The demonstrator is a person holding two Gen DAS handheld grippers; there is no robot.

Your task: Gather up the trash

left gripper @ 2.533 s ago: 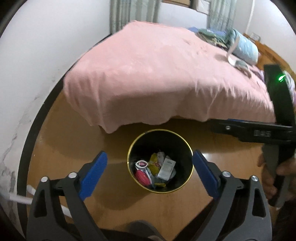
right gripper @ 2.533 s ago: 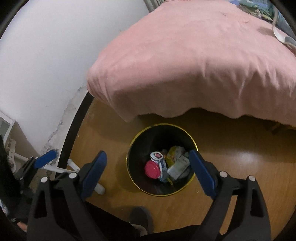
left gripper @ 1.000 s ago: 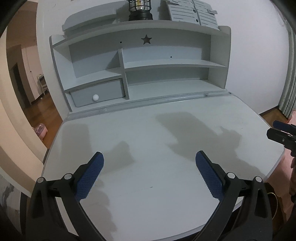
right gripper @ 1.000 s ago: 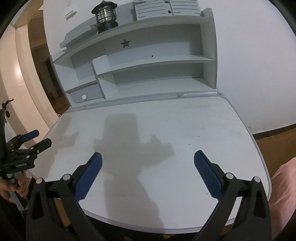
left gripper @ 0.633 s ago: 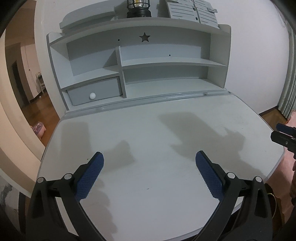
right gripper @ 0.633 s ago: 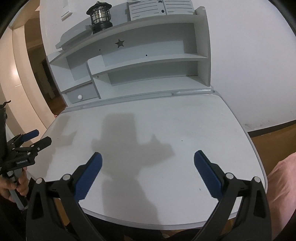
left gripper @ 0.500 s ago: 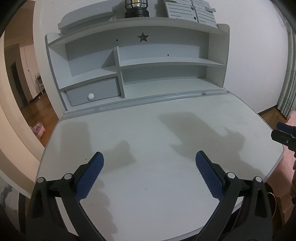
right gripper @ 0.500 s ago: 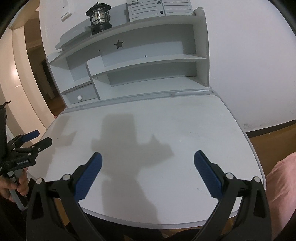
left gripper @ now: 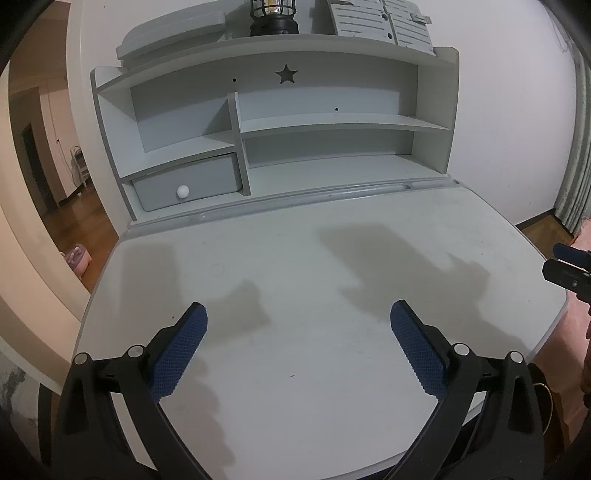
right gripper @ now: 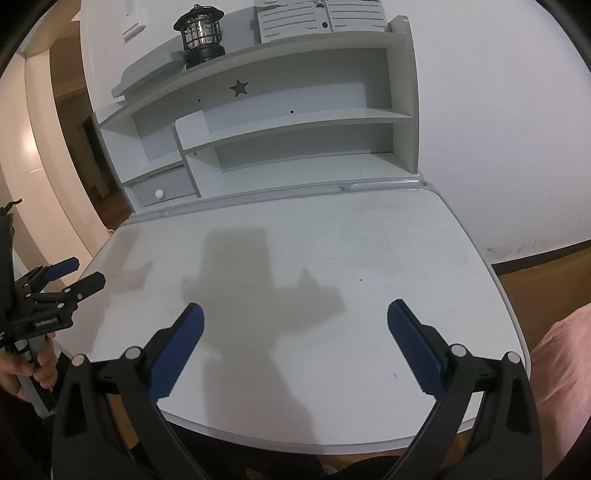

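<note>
left wrist: above desk [left gripper: 295,266], faces hutch [left gripper: 273,122] | right wrist: likewise, from right | shared: desk

Only one readable marking: small white lettering on the black body of the left claw [right gripper: 70,275], seen at the left edge of the right wrist view, reading perhaps "GenRobot.AI", though the print is tiny and the last letters are unsure. A star-shaped cut-out [left gripper: 286,73] in the back panel of the shelf unit [left gripper: 332,122] behind the desk [left gripper: 295,280], a sign rather than text. Ruled lines on the grey panels [right gripper: 314,16] atop the shelf unit, too small to read as words.
</note>
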